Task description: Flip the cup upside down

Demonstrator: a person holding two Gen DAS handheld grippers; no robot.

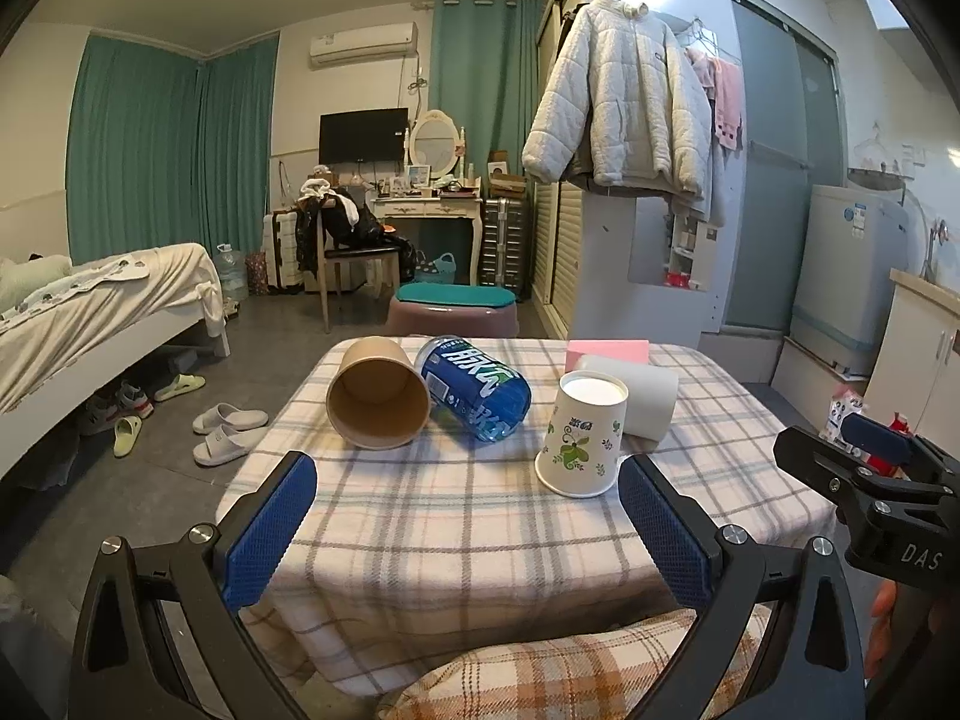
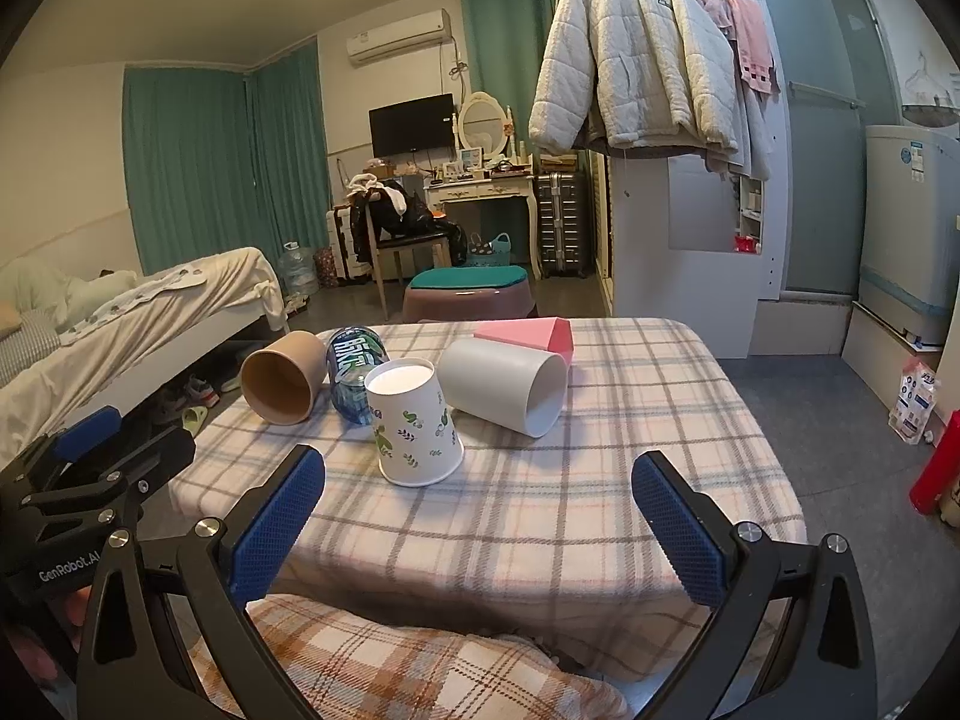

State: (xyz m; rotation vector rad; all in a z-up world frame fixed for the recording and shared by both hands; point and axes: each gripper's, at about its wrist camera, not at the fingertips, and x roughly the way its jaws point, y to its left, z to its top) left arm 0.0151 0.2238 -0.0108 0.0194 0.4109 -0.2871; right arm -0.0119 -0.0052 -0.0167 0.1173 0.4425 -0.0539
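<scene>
Pink box [image 1: 606,349], upper centre of the left wrist view: lower part hidden behind the grey cup [image 1: 636,396]. Blue bottle [image 2: 353,381], centre left of the right wrist view: partly covered by the printed paper cup [image 2: 414,420]; label text too small to read. Right gripper [image 1: 864,480], right edge of the left wrist view: cut off by the frame.

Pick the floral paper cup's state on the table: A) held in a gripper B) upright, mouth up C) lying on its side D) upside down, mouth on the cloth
D: the floral paper cup stands wide rim down on the plaid tablecloth, its white base facing up, with both grippers clear of it.
</scene>
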